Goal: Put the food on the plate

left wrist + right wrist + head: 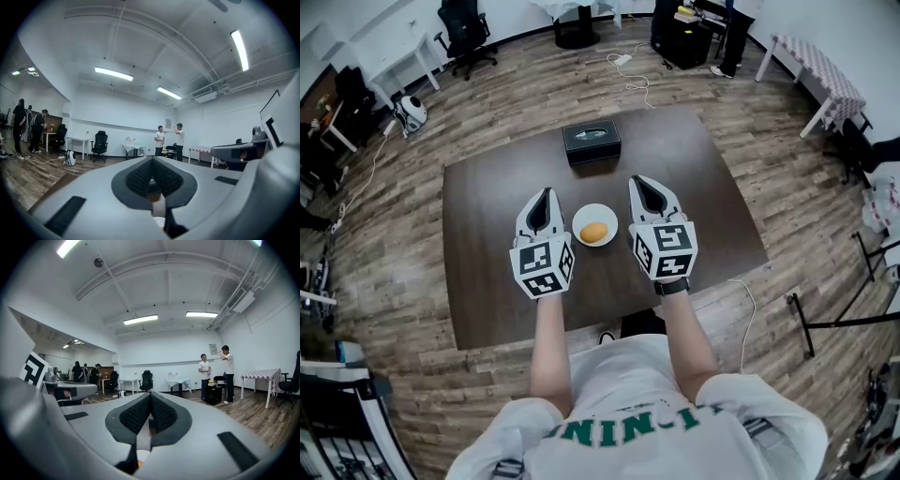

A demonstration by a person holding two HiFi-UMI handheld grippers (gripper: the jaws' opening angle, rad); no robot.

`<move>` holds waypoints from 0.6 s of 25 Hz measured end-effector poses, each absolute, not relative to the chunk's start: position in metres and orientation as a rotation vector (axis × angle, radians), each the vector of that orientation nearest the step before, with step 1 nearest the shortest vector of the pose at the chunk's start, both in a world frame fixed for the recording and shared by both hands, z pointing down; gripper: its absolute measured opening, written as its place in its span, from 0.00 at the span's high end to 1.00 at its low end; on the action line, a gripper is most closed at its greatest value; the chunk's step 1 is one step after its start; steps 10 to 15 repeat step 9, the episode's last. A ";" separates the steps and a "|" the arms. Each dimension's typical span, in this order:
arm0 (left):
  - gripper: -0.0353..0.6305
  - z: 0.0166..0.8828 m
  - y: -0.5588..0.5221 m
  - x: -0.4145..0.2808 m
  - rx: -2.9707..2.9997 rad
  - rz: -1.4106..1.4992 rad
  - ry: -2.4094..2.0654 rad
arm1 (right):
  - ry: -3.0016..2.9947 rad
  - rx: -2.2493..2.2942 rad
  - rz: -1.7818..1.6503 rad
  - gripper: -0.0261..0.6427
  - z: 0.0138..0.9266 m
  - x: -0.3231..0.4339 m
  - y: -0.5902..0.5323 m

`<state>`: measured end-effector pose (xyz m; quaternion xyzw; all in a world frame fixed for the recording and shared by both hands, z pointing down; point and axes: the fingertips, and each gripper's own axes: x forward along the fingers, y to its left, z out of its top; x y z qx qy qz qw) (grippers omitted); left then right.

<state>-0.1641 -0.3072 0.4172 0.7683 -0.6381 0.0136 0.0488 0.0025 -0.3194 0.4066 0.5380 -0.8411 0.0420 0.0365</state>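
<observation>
Food (593, 233) sits on the plate (581, 217); my left gripper (546, 195) and right gripper (639, 182) flank the plate, pressed together and empty, so placement appears complete.

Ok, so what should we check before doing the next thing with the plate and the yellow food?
1. Food is on the plate: ok. The yellow-orange food lies on the white plate.
2. Left gripper is empty: ok. Its jaws are shut with nothing between them.
3. Right gripper is empty: ok. Its jaws are shut too, holding nothing.
4. Grippers are off the plate: ok. One is on each side of it, neither over it.
5. Black box is out of the way: ok. It stands behind the plate, apart from it, on the dark table.
6. What kind of food it is: cannot tell, it is too small to see.
</observation>
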 end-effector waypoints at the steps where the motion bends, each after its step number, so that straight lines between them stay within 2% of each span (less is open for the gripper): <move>1: 0.93 0.418 -0.309 -0.165 2.340 0.042 -1.946 | -2.580 1.653 0.133 0.94 0.408 0.003 -0.322; 15: 0.93 0.435 -0.347 -0.164 2.335 0.079 -1.943 | -2.562 1.650 0.146 0.94 0.421 0.008 -0.363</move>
